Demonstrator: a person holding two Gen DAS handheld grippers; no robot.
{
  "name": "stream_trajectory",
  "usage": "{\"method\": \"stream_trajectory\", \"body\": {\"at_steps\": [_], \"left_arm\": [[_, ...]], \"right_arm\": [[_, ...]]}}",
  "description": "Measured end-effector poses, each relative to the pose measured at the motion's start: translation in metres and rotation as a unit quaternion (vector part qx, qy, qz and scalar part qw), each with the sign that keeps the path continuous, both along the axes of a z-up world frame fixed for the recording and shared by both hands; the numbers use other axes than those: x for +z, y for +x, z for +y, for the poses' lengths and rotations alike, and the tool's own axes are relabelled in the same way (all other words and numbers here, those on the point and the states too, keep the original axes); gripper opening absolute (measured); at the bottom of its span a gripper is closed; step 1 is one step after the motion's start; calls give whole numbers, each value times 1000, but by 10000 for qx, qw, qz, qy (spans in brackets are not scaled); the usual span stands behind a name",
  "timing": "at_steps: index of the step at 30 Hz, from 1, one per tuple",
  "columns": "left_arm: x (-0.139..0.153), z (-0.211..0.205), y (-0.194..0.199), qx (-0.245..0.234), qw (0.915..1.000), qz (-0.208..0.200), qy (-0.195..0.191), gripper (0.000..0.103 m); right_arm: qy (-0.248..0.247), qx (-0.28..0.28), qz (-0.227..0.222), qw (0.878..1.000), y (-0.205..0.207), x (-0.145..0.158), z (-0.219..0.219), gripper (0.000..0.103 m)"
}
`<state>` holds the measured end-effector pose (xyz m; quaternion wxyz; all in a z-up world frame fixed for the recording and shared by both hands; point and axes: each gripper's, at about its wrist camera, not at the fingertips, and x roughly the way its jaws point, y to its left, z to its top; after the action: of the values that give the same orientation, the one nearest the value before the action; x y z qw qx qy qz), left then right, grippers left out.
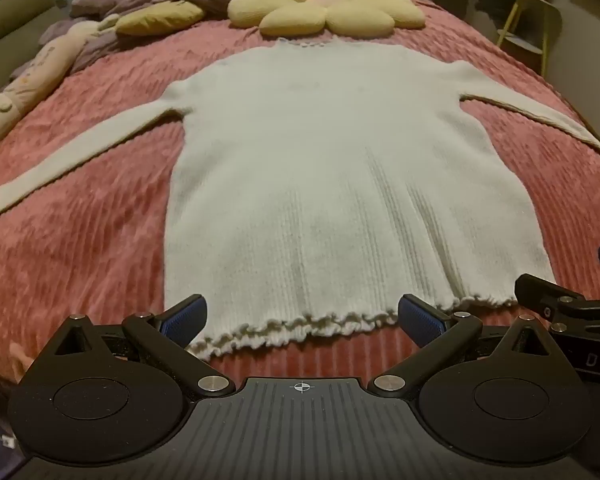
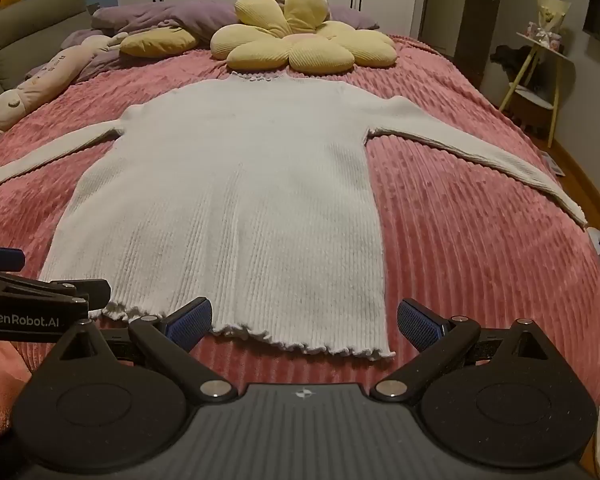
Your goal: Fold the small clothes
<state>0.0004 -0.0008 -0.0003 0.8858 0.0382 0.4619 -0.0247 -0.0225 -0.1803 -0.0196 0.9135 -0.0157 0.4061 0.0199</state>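
Observation:
A white ribbed long-sleeved sweater lies flat and spread out on the pink bedspread, collar far, frilled hem near, both sleeves stretched sideways. It also shows in the right wrist view. My left gripper is open, just above the hem's left part, holding nothing. My right gripper is open at the hem's right part, holding nothing. Each gripper shows at the edge of the other's view: the right one and the left one.
A pink ribbed bedspread covers the bed. A yellow flower cushion lies just past the collar. Purple bedding and a long plush toy lie at the far left. A small side table stands right of the bed.

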Motion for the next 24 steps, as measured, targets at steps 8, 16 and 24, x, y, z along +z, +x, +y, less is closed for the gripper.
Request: {"method": "stream_trajectory", "body": {"at_steps": [8, 16, 24], "left_arm": [[0, 3, 0, -20, 10000, 26, -69, 103], [-2, 4, 3, 53, 9999, 84, -133, 103], [-4, 5, 3, 46, 9999, 85, -133, 103]], "right_arm": [[-3, 25, -37, 10000, 0, -1, 1, 99], [12, 8, -29, 10000, 0, 1, 1, 99], [10, 19, -31, 10000, 2, 2, 2, 99]]}}
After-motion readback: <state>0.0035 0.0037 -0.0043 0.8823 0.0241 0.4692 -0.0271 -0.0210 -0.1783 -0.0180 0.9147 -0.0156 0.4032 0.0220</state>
